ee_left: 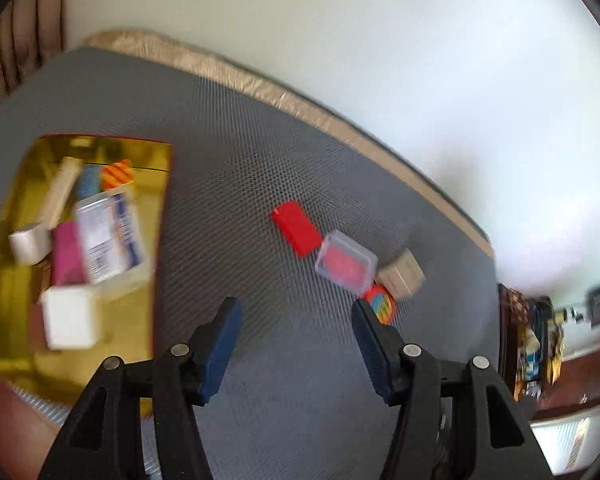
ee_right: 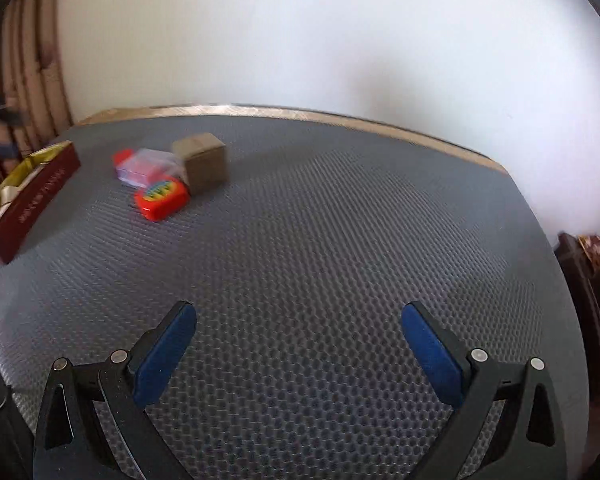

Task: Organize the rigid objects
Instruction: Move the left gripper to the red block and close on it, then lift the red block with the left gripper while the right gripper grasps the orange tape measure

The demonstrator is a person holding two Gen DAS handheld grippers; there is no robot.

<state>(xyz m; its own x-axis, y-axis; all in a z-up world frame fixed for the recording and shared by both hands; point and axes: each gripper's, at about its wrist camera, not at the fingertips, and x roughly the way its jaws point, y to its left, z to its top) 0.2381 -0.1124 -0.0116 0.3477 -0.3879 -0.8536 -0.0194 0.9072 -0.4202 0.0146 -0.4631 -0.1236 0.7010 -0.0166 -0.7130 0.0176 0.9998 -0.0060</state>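
Your left gripper [ee_left: 296,316] and right gripper [ee_right: 299,320]: jaws spread, empty, above the mat [ee_right: 320,240]. Tray [ee_left: 16,200] at its left edge, filled. Red block [ee_left: 296,226], clear case [ee_left: 346,263], tan box [ee_left: 402,278], striped toy [ee_left: 381,308] clustered near its far edge.

No writing can be read. The dark red side of the box [ee_right: 36,196] carries pale lettering, and the clear case [ee_left: 110,236] inside it bears a printed label, both too blurred.

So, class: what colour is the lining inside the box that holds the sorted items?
Shiny gold lining, clearest in the left wrist view.
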